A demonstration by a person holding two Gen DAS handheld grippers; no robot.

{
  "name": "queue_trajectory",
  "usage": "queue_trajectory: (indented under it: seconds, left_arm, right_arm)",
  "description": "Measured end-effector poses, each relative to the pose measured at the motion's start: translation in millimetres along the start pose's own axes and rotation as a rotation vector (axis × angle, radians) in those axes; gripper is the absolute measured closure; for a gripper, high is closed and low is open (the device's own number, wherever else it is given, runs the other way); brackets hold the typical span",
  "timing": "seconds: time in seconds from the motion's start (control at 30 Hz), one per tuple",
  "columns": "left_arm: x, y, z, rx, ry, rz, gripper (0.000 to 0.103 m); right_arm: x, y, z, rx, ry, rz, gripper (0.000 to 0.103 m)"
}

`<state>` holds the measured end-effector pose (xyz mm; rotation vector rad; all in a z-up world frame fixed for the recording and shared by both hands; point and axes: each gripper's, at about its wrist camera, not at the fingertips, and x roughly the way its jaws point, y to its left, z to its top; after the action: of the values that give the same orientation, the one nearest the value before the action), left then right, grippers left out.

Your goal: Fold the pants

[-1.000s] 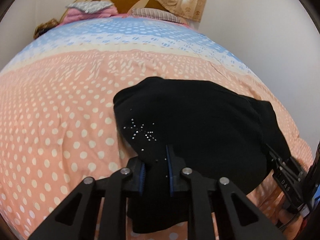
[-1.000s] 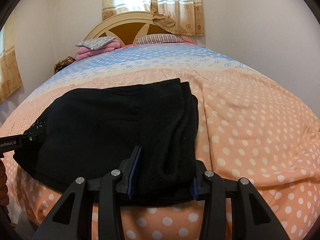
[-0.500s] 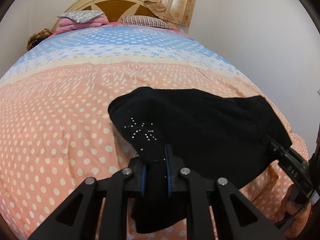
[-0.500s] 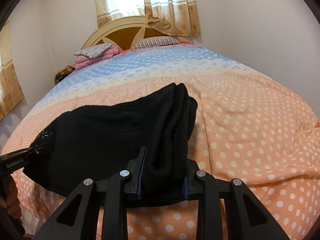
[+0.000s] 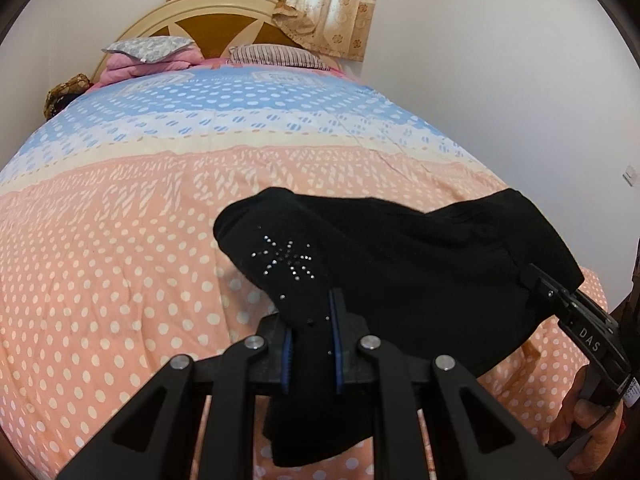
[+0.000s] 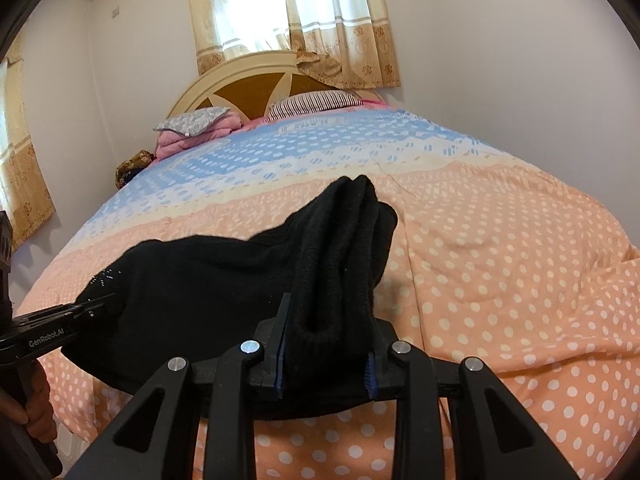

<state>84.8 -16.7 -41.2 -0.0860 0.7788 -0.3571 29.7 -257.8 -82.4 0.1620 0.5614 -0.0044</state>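
Two claws grip the black pants (image 5: 400, 264) above the dotted bed (image 5: 120, 240); left claw (image 5: 312, 344) is clamped on the rhinestone-studded end; right claw (image 6: 326, 356), its jaws having just been closing, pinches the thick bunched edge; fabric sags between them, its far part resting on the bed.

A bedroom with plain white walls (image 6: 500, 40): a bed under a peach and blue polka-dot quilt (image 6: 500, 240), pillows (image 6: 312, 101) against an arched cream-and-brown headboard (image 6: 248, 88), daylight glowing through beige patterned curtains (image 6: 292, 12).
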Motion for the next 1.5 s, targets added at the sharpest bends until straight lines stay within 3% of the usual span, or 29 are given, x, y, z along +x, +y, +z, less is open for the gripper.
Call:
queue_trajectory:
  seconds: [0.57,1.03,1.5]
  left_arm:
    - [-9.7,2.3,34.2,-0.002,-0.071,-0.098,0.088]
    - [-9.4,52.6,47.9,-0.056,-0.104,0.034,0.088]
    - [-19.4,125.7,56.5,-0.144,-0.159,0.202,0.088]
  right_arm:
    - [-29.5,11.2,37.3,-0.025,-0.098,-0.006,0.075]
    - [5.7,60.7,60.9,-0.108,-0.09,0.087,0.075]
    - [56.3,155.2,89.7,-0.208,-0.085,0.225,0.075]
